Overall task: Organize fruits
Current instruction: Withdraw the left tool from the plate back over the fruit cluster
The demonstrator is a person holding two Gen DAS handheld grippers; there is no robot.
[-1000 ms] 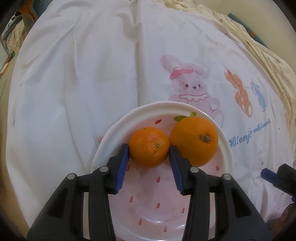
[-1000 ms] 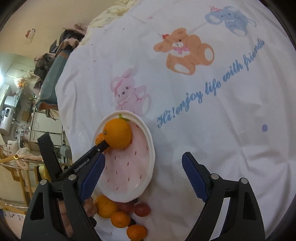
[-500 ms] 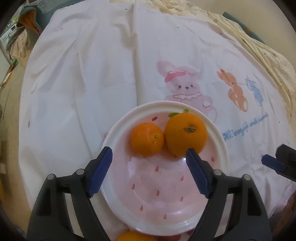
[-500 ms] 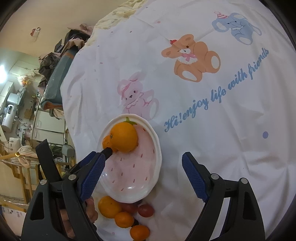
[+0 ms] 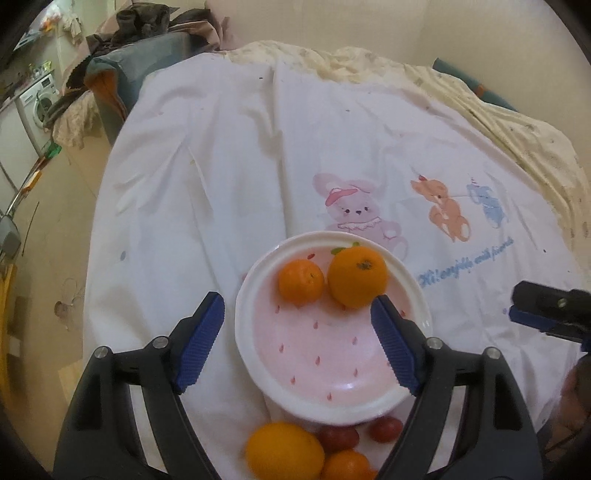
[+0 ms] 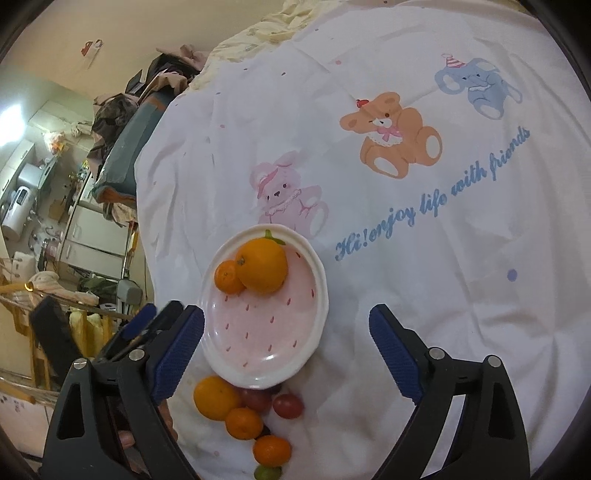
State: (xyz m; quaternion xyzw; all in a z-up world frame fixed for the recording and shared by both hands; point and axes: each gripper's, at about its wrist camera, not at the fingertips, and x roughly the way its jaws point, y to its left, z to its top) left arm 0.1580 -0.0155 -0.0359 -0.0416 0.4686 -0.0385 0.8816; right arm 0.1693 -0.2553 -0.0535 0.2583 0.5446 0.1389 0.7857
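Both tongs are held wide and empty: the left tongs (image 5: 297, 341) above the plate (image 5: 413, 291), the right tongs (image 6: 286, 349) at its 3 o'clock side. A small orange (image 5: 301, 282) and a large orange (image 5: 357, 277) are seen touching at the plate's 12 o'clock. More fruit (image 6: 236, 410) is heaped on the sheet (image 6: 424, 295) at 6 o'clock.

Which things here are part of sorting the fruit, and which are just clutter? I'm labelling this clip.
Part of the job:
plate
two oranges on it
loose oranges and red fruits beside the plate
left gripper
right gripper

Just lying about:
printed sheet
clothes pile
washing machine
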